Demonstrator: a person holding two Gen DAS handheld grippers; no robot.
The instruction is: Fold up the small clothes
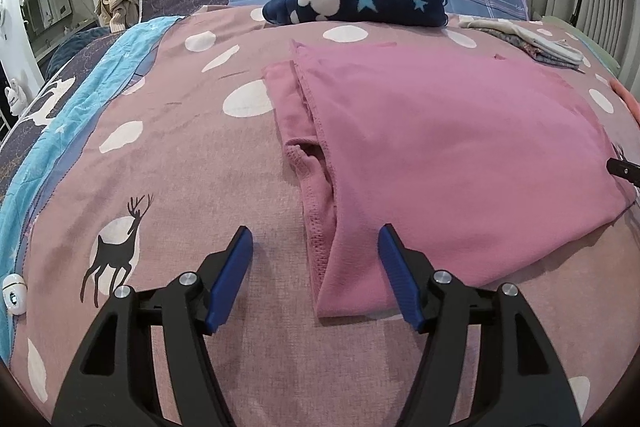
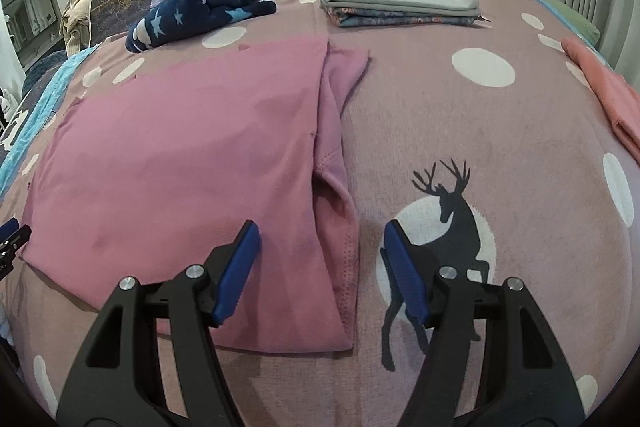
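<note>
A: Blue-padded left tool (image 1: 316,277) is seen held wide, nothing gripped, over the near left corner of the pink knit garment (image 1: 440,147), which is spread on the dusty-pink dotted bed cover (image 1: 180,155), sides already folded inward.

B: Presumably so a hem corner can be taken?

A: Likely. From the right wrist, the right tool (image 2: 320,273) is likewise held wide and empty, straddling the garment's (image 2: 180,147) near right edge, so both corners could be lifted together.
</note>
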